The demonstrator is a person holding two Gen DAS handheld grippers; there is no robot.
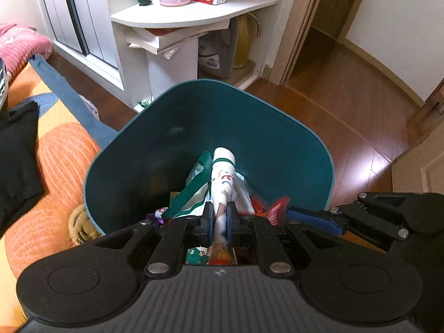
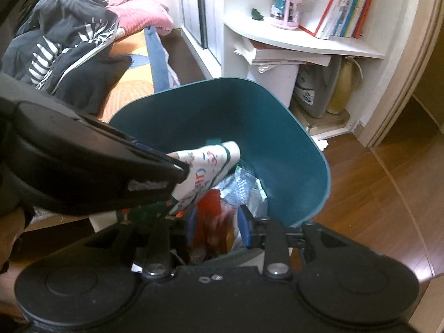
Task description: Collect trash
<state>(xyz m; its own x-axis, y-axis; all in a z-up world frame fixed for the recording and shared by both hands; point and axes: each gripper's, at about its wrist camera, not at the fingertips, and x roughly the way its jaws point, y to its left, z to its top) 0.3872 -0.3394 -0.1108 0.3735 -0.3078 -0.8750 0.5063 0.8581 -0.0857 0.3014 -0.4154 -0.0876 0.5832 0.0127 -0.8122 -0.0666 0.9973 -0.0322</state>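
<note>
Teal plastic forms the bin (image 1: pixel 277 138), open-topped on the wooden floor (image 1: pixel 347 105), with a bed (image 1: pixel 55 152) at its left and a white shelf unit (image 1: pixel 194 11) beyond its far side. Wrappers and crinkled plastic already lie in its bottom. The left gripper (image 1: pixel 220 219) has its fingers narrow, clamped on a flattened white paper cup (image 1: pixel 223 177) printed with coloured marks; the cup juts forward over the bin's mouth, above the litter. The right gripper (image 2: pixel 219 226) sits just right of it at the bin's near rim, fingers part open with a blurred red wrapper (image 2: pixel 213 216) between them; whether the pads press on that wrapper I cannot tell.

The step in hand looks like the drop. To do it well, keep both grippers tilted downward and well inside the rim, then spread the left fingers fully so the crushed cup slides off the pads rather than clinging. Avoid knocking the two grippers together, since they crowd the near edge.
</note>
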